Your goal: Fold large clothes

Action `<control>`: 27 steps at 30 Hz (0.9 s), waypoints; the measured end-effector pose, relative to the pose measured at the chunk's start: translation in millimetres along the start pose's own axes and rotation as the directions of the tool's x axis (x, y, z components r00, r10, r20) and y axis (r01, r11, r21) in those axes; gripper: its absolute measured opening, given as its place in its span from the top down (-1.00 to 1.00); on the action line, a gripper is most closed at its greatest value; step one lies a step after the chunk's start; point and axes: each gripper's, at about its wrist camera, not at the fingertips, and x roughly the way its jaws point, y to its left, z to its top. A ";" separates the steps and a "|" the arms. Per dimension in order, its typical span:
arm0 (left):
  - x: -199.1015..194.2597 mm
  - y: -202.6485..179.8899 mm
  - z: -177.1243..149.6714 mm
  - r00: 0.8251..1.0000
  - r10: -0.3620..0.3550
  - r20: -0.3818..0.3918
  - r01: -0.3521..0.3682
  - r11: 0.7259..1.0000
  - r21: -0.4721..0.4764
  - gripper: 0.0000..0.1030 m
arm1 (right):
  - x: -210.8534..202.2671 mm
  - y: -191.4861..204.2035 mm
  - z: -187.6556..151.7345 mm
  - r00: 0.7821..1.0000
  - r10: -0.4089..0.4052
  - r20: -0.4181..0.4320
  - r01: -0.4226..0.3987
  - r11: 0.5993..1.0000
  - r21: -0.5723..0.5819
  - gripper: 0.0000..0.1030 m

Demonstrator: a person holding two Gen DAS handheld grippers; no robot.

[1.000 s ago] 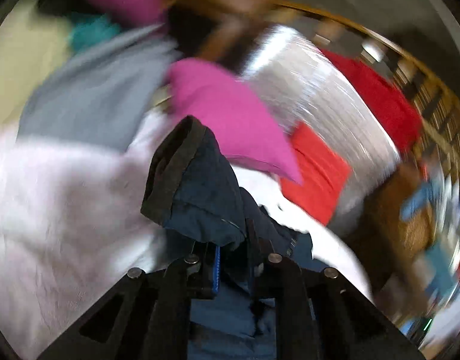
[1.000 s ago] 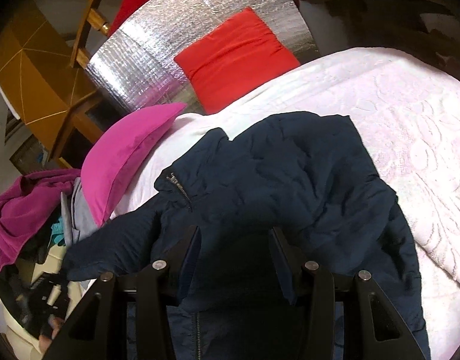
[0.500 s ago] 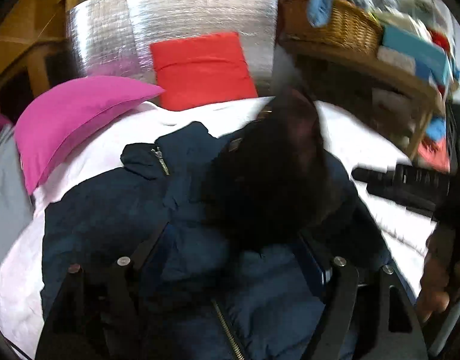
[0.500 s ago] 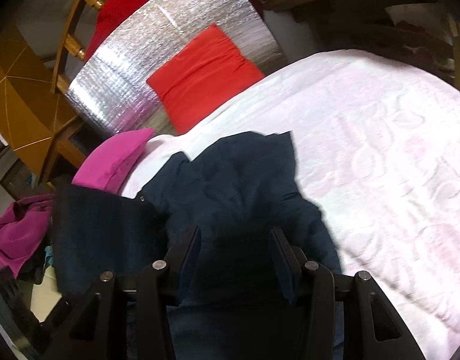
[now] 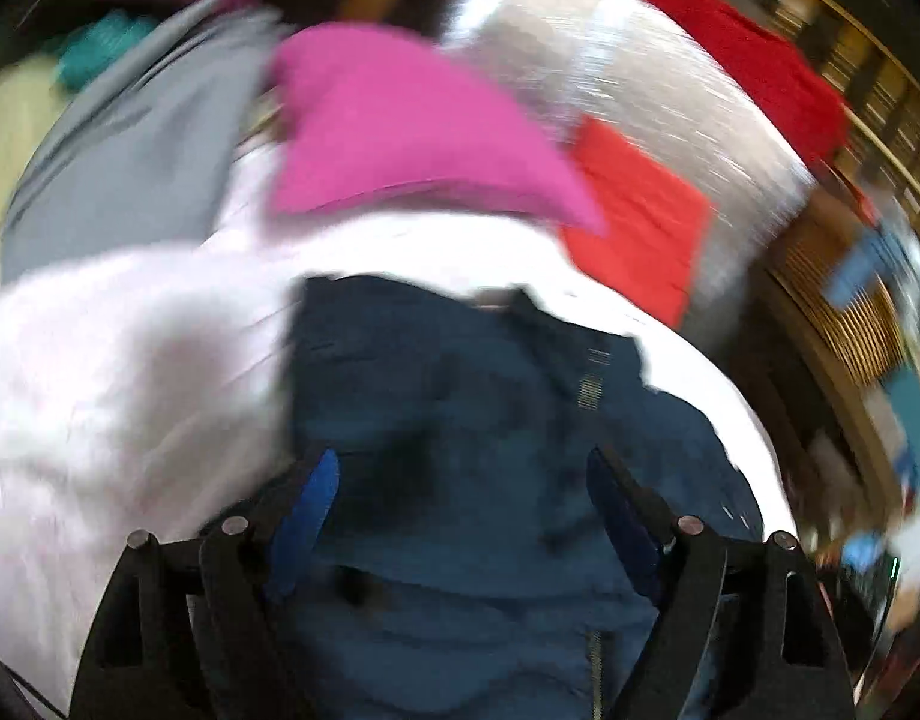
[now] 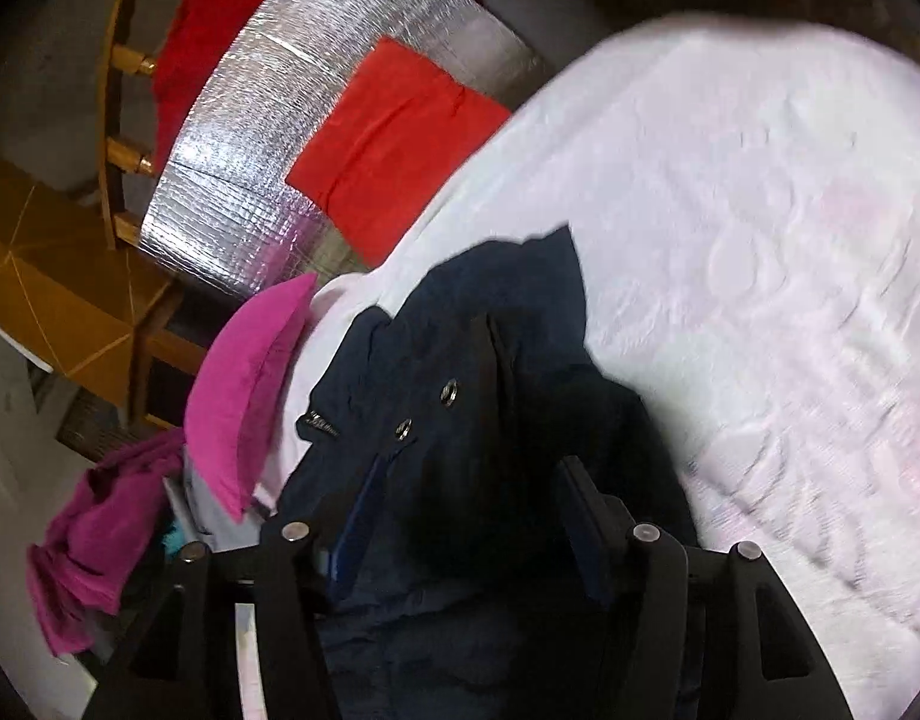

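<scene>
Both claws hang over the navy jacket (image 6: 496, 420) with nothing pinched: the left claw (image 5: 460, 480) has its fingers spread wide above the cloth, and the right claw (image 6: 460, 498) is spread too, though less so. The jacket lies rumpled on the white bedspread (image 6: 760, 240), on the side nearest the pink pillow (image 6: 243, 384), with the red cushion (image 6: 393, 144) propped against the silver foil panel (image 6: 267, 138) beyond it.

From where I stand, the trouble looks likely to come from the bulk of it. The cloth is thick and slippery-looking, and it is already bunched in layers, so a claw closing here might catch only the top layer, or take two at once, and drag a lopsided fold. The snaps (image 6: 449, 391) and the zipper (image 5: 592, 384) make stiff ridges that could resist a clean crease. The left view is badly blurred, so I cannot judge how flat that side lies.

As for its lie, the collar end with the zipper top points away from the claws toward the cushion and foil panel, and the hem end sits under the claws. Its long axis seems to run from the claws up toward the head of the bed.
</scene>
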 end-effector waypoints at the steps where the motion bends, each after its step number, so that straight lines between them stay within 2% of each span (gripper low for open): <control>1: 5.0 8.3 0.9 1.000 0.012 -0.011 -0.012 1.000 -0.029 -0.64 | 5.0 -0.8 -0.3 1.000 0.003 -0.012 -0.003 1.000 0.010 -0.20; 4: 15.2 22.7 -1.9 0.999 0.030 -0.043 -0.033 0.998 -0.060 -0.63 | 22.6 2.6 -1.3 0.999 -0.013 -0.031 0.013 1.000 0.010 -0.20; 5: 17.3 24.0 -3.8 0.999 0.029 -0.045 -0.031 0.998 -0.061 -0.55 | 29.7 4.8 -2.3 0.999 -0.030 -0.040 0.030 1.000 0.003 -0.20; 6: 22.2 23.7 -4.8 0.998 0.027 -0.055 -0.030 0.998 -0.061 -0.36 | 34.6 6.0 -3.6 0.998 -0.044 -0.049 0.043 0.999 -0.003 -0.19; 8: 35.5 22.9 -3.3 0.996 0.060 -0.071 -0.063 0.997 -0.046 -0.12 | 43.1 9.4 -5.5 0.996 -0.071 -0.054 0.070 0.997 -0.022 -0.15; 12: 45.0 24.1 -6.0 0.988 0.126 -0.085 -0.127 0.992 -0.015 0.18 | 59.7 20.5 -9.8 0.992 -0.115 -0.048 0.110 0.989 -0.100 0.40; 16: 48.0 27.8 -7.7 0.982 0.174 -0.076 -0.174 0.985 -0.001 0.50 | 69.0 24.7 -12.5 0.989 -0.144 -0.006 0.141 0.976 -0.166 0.58; 18: 48.4 29.5 -9.1 0.978 0.194 -0.073 -0.194 0.981 0.003 0.68 | 69.3 27.1 -12.9 0.990 -0.142 0.013 0.142 0.972 -0.189 0.64; 22: 46.5 29.6 -9.9 0.973 0.219 -0.072 -0.219 0.976 0.003 0.80 | 66.4 37.5 -14.1 0.991 -0.125 0.051 0.134 0.963 -0.233 0.71; 27: 28.0 24.6 -5.1 0.967 0.251 -0.036 -0.253 0.967 -0.044 0.88 | 45.9 61.6 -13.2 0.995 -0.016 0.096 0.042 0.961 -0.272 0.72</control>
